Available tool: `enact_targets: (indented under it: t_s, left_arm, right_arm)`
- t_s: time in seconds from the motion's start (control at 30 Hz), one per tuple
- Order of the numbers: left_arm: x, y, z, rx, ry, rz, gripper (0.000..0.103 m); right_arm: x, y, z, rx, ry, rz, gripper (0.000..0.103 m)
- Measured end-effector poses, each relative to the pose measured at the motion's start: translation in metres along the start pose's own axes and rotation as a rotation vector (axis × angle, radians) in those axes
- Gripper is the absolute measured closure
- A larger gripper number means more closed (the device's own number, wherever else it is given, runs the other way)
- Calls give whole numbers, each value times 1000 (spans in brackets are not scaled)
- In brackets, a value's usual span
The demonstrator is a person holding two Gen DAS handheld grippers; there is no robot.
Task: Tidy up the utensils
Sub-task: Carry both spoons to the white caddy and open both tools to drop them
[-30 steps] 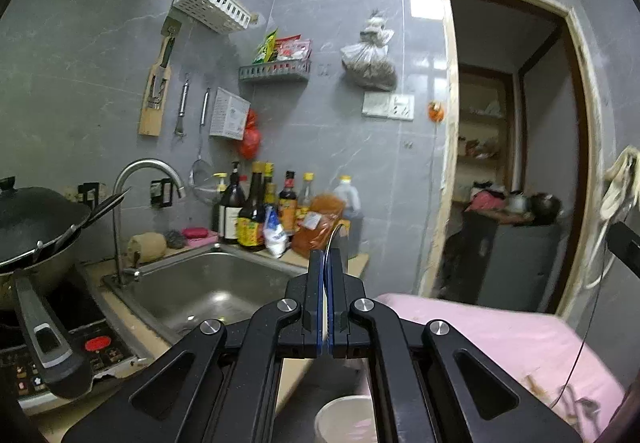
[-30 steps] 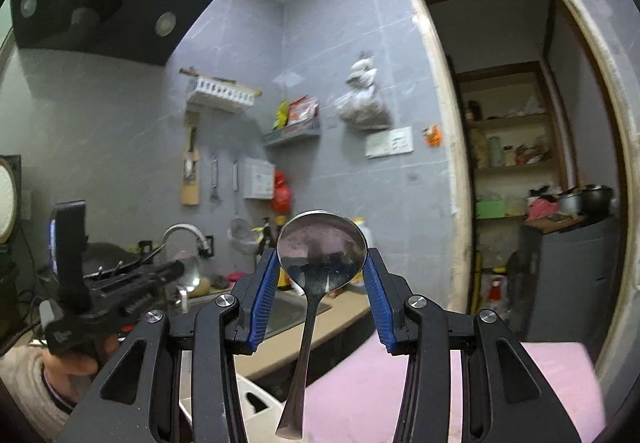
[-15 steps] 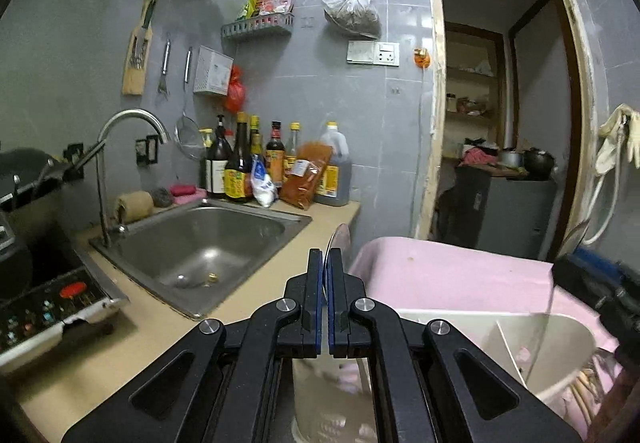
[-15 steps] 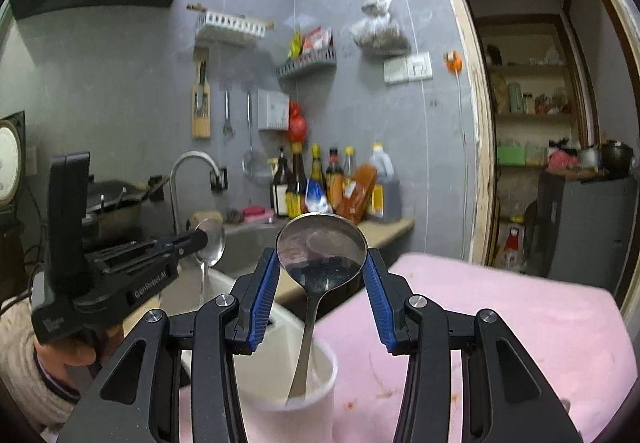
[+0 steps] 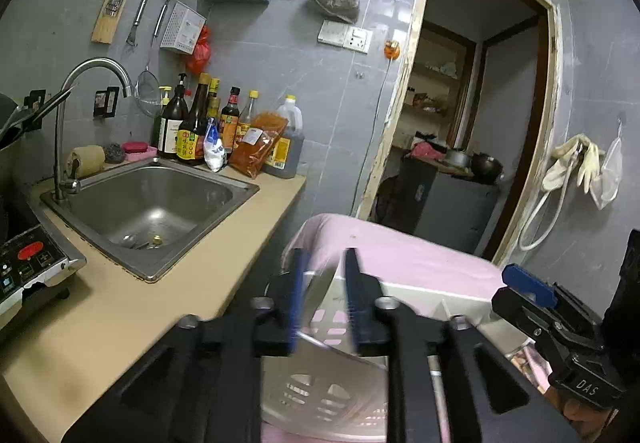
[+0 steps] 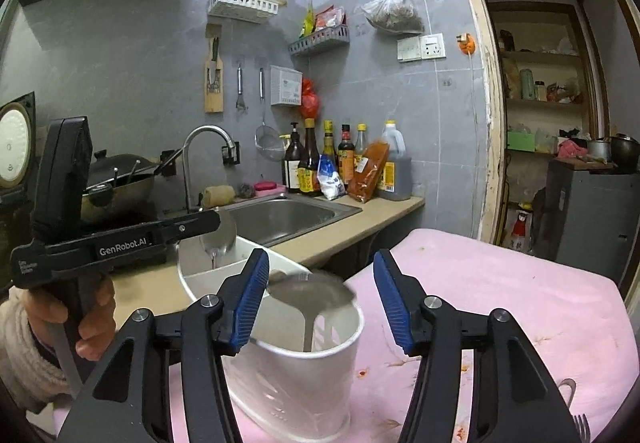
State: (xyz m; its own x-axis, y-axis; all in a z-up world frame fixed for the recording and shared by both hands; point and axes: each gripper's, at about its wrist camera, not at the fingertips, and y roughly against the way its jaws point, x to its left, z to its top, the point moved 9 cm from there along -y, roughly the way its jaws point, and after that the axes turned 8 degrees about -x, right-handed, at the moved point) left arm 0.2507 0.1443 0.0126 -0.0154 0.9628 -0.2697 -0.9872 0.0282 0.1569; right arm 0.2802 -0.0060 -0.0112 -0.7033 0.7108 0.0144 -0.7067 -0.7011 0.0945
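A white utensil holder (image 6: 304, 375) with several compartments stands on the pink cloth (image 6: 500, 295); it also shows in the left wrist view (image 5: 320, 395). My right gripper (image 6: 320, 295) is open above it, and a blurred metal spoon (image 6: 310, 293) sits bowl-up in the near compartment. My left gripper (image 5: 322, 303) has its jaws slightly apart around a blurred spoon (image 5: 320, 283) over the holder. In the right wrist view the left gripper (image 6: 218, 221) has a spoon bowl (image 6: 219, 239) at its tip above the far compartment.
A beige counter (image 5: 132, 307) with a steel sink (image 5: 152, 203), tap (image 5: 64, 123) and several sauce bottles (image 5: 200, 127) lies left. An induction cooker (image 5: 28, 267) stands at the far left. A fork (image 6: 580, 427) lies on the cloth at bottom right. A doorway (image 5: 480, 115) opens behind.
Both grippers came down over the holder. My right gripper opened wide and the spoon it held dropped into the near compartment. My left gripper's jaws parted slightly around its spoon.
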Motion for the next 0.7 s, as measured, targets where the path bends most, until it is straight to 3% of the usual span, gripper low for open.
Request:
enact_targets:
  t_s: [0.03,0.17,0.3,0.43,0.6,0.7]
  left_arm:
    - [-1,3,4,-12,11,-9,68]
    - [-11,11,17,-40,15,-25,63]
    - [-29,21,28,-88,-16,-26,41]
    - [-55,31,36,-144,-63,-44,25]
    - [-89,39,39,-196,-113,-74,12]
    - [-111,40,35,-203,-136,-110,9]
  right_arm:
    - [-1,3,3,-9,-6,0,50]
    - [-6,16,16,-54,-23,-21,43]
    - [-19,37,36,-118,-31,-75,29]
    - [-38,65,54,-183,-7,-160,17]
    - [-63,112,71,-251,60,-293,1]
    - [-79,140,73,-265,88,-364,0]
